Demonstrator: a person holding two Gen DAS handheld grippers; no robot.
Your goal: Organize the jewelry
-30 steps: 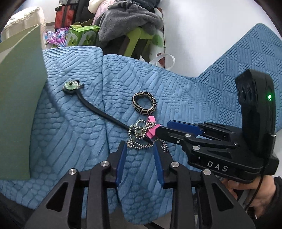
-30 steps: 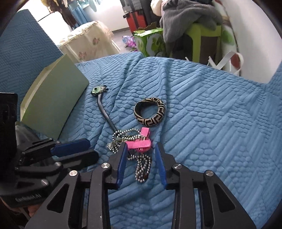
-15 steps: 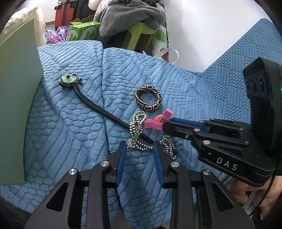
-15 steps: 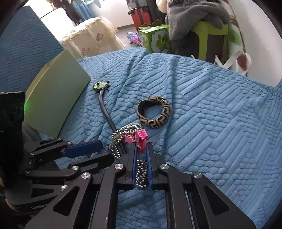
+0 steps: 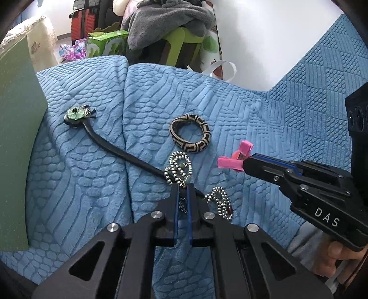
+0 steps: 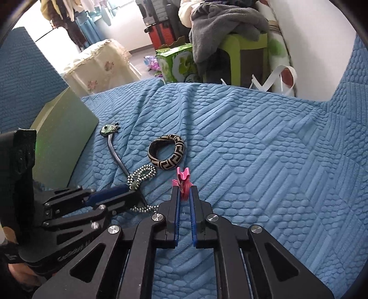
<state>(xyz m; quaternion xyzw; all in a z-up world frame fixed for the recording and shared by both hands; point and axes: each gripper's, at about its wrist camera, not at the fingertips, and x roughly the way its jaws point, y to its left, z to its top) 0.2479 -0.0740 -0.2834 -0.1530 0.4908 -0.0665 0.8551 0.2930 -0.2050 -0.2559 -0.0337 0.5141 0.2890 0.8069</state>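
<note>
Left hand-held gripper [image 5: 181, 191] is narrowed down on the silver ball-chain necklace [image 5: 178, 163], blue pads pinching the chain near its clasp; the chain's loops sit just ahead of the tips, and a second bunch of beads lies just right of the fingers on the blue textured sofa cover [image 5: 264, 119]. In the right wrist view the same gripper [image 6: 138, 195] comes in from the left, tips on the chain [image 6: 142, 174].

Right hand-held gripper [image 6: 184, 191] is clamped on a pink hair clip [image 6: 182, 179], clip standing upright between the blue pads, its flared end poking out past the tips. From the left wrist view this gripper [image 5: 243, 162] enters from the right with the clip [image 5: 232, 158] sticking out toward the left, raised off the fabric, right of the necklace and apart from it.

Beyond the necklace: a beige-and-black patterned bangle [image 5: 190, 133] lying flat, just behind the chain loops, not touching. A black strap with a green flower ornament [image 5: 77, 113] runs from the far left diagonally down under the chain. A green board [image 5: 16, 142] stands at the left edge of the cover.

Background past the cover's edge: grey blanket [image 5: 168, 20] piled on a lime-green stool, a green carton [image 5: 105, 46], red suitcase.
</note>
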